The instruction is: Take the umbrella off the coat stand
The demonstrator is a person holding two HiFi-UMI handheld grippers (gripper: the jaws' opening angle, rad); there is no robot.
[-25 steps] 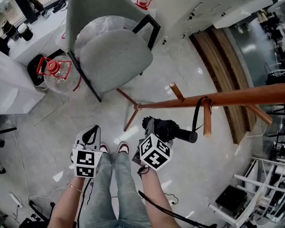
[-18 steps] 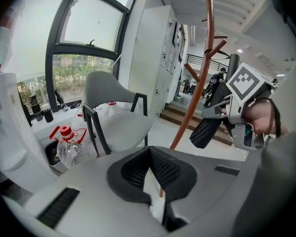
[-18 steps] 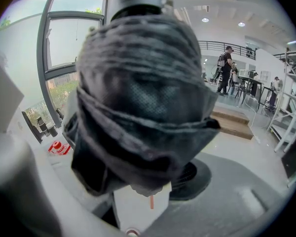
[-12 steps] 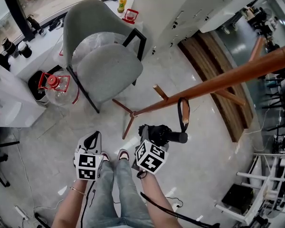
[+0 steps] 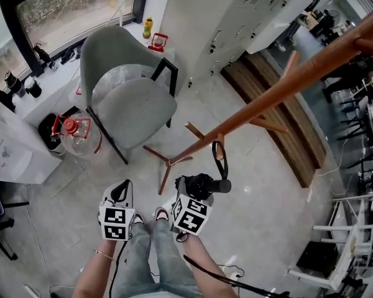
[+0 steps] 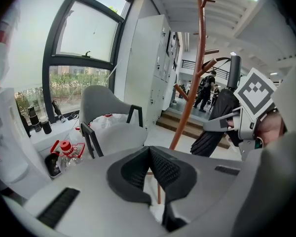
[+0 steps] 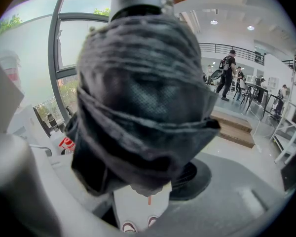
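Pale floor (image 5: 267,228), right claw (image 5: 194,193) gripping umbrella (image 5: 206,183), strap (image 5: 224,164) looped over peg (image 5: 219,146)

coat stand (image 5: 255,109) top cut off, umbrella (image 7: 143,98) blurred

A grey chair (image 5: 133,101) (a clear plastic bag (image 5: 120,76) lies on it) stands near the window (image 5: 62,5), a water jug (image 5: 79,136) just beside it, white lockers (image 5: 217,11) behind.
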